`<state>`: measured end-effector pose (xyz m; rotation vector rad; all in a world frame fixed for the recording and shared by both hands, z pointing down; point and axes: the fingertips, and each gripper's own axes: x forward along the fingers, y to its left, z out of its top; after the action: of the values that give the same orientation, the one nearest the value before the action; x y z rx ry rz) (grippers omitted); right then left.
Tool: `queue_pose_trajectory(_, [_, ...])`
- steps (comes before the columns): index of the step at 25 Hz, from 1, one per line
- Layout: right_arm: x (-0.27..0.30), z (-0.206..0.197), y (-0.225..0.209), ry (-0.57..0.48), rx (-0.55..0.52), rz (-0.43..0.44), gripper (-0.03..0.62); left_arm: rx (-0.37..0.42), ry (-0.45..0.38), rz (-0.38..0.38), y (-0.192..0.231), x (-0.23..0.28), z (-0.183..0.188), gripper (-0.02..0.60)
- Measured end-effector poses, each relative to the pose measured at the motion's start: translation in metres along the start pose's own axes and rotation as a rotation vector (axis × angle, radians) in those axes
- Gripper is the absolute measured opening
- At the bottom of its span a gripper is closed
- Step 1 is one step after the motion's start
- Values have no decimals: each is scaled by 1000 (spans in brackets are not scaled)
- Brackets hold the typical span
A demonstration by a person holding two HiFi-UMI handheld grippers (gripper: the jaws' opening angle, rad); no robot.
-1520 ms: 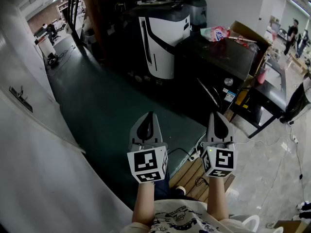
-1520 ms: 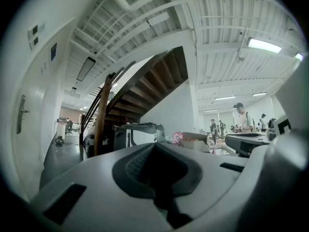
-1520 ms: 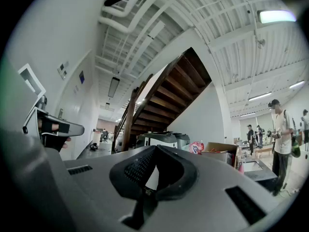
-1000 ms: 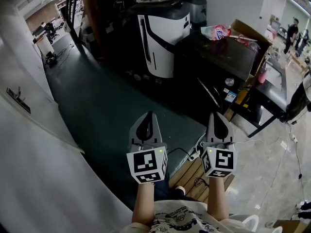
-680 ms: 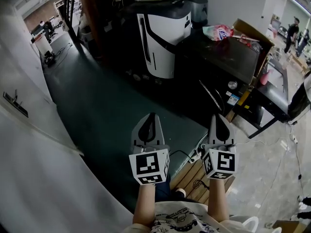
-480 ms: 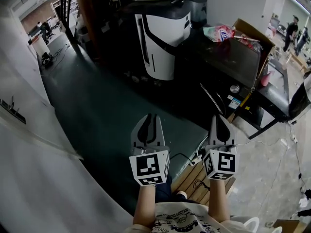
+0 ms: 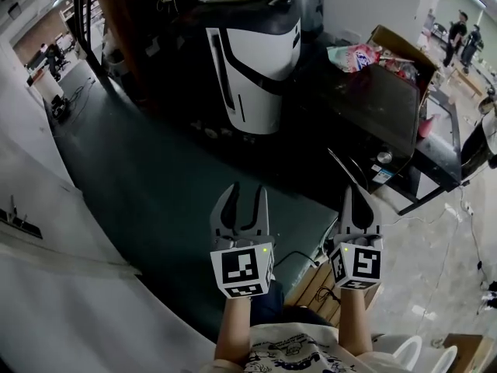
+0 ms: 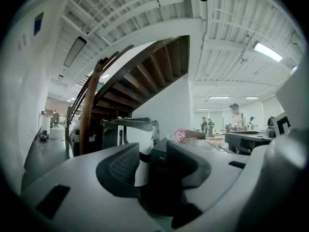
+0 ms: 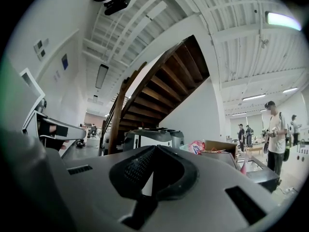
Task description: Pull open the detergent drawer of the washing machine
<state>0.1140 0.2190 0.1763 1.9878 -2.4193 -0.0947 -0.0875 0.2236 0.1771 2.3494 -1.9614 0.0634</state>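
Dark washing machine point(image 7: 373, 103): ahead right, beside white-and-black appliance point(image 7: 252, 61), well apart from both tools; detergent drawer not distinguishable on its front. Left hand-held gripper point(image 7: 248, 190): jaws just opened, spread, nothing between. Right hand-held gripper point(image 7: 355, 193): jaws pressed together, empty. Risks, judged: drawer mislocated, so wrong panel part seized; floor cable point(image 7: 295, 253) underfoot may snag approach.

Dark green floor point(image 7: 155, 169): white-black machine point(image 7: 256, 68), dark washing machine point(image 7: 373, 103) side by side; pink bag point(image 7: 349, 55), cardboard box point(image 7: 404, 49) atop latter.
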Motion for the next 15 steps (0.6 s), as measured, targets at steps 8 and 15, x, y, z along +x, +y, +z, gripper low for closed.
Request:
queue_pose_trajectory(8, [43,25,31,31,-9,-69,11,-7,37,-52,57,40,34,173])
queue_pose_trajectory(15, [62,22,40,54,-22,-74,11,-44,83,-65,72,60,17,176])
